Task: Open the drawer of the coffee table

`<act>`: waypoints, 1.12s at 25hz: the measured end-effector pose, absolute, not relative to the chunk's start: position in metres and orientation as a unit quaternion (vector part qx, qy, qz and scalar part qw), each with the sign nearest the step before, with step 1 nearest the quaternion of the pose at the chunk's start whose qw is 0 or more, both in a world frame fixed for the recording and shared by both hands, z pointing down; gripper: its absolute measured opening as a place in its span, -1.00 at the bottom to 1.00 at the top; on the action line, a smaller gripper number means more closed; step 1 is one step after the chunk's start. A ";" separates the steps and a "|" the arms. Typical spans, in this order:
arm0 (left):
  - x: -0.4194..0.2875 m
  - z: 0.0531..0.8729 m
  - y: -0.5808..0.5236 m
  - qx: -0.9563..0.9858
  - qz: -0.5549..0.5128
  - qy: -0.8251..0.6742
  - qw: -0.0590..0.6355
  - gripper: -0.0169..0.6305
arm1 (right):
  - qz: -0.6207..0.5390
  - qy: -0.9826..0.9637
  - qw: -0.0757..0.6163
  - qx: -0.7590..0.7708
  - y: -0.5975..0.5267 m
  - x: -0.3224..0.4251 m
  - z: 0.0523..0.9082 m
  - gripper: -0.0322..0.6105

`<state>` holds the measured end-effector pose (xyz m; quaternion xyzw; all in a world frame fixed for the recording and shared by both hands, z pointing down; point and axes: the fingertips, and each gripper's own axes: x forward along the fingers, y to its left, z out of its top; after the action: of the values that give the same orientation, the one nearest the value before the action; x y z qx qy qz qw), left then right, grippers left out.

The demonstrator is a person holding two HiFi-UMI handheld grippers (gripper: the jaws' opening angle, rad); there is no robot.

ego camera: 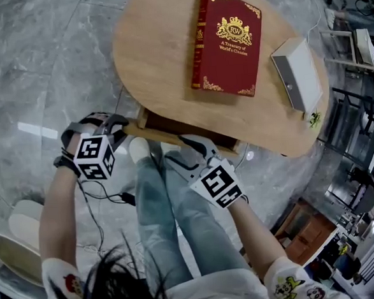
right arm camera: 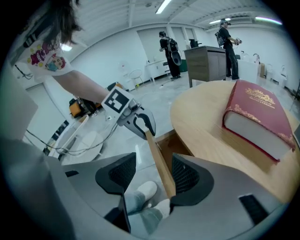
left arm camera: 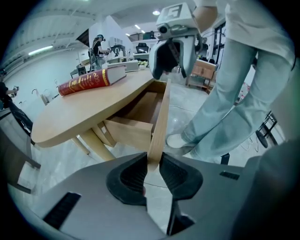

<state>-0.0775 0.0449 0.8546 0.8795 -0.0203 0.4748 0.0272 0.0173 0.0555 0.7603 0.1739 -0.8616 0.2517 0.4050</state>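
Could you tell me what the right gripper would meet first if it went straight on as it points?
Probably the drawer front: its edge stands between the right gripper's fingers, against one of them, directly ahead.

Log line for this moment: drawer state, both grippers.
light wooden coffee-table drawer: partly out | left gripper: shut on drawer front | right gripper: open, drawer front between jaws

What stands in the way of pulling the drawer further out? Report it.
The person's own legs do. They stand right in front of the drawer front, between the left gripper and the right gripper, with a white shoe close to the panel. Nothing else visible blocks it.
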 end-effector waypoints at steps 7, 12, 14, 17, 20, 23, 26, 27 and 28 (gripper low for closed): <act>-0.077 0.855 0.049 0.878 0.475 -0.040 0.039 -0.71 | 0.159 -0.833 0.511 0.138 0.063 0.027 0.813 -0.19; -0.078 0.855 0.048 0.875 0.479 -0.048 0.046 -0.71 | 0.133 -0.818 0.546 0.121 0.065 0.036 0.834 -0.26; -0.077 0.855 0.048 0.874 0.482 -0.048 0.047 -0.71 | 0.132 -0.813 0.553 0.124 0.064 0.041 0.839 -0.33; -0.078 0.856 0.049 0.871 0.486 -0.052 0.051 -0.71 | 0.133 -0.811 0.559 0.115 0.066 0.041 0.846 -0.40; -0.079 0.856 0.048 0.866 0.492 -0.065 0.064 -0.70 | 0.129 -0.809 0.563 0.108 0.072 0.038 0.850 -0.64; -0.076 0.856 0.051 0.862 0.498 -0.063 0.071 -0.70 | 0.117 -0.803 0.575 0.107 0.075 0.041 0.850 -0.66; -0.076 0.856 0.056 0.859 0.502 -0.067 0.081 -0.70 | 0.103 -0.801 0.580 0.101 0.079 0.040 0.850 -0.67; -0.077 0.856 0.057 0.857 0.503 -0.072 0.085 -0.69 | 0.101 -0.800 0.582 0.103 0.079 0.040 0.850 -0.67; -0.077 0.856 0.057 0.856 0.503 -0.076 0.088 -0.69 | 0.101 -0.799 0.583 0.105 0.079 0.040 0.850 -0.67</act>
<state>-0.0768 0.0568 0.8556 0.8561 -0.0761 0.5034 0.0882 0.0402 0.0792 0.8497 0.1053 -0.7991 0.1010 0.5832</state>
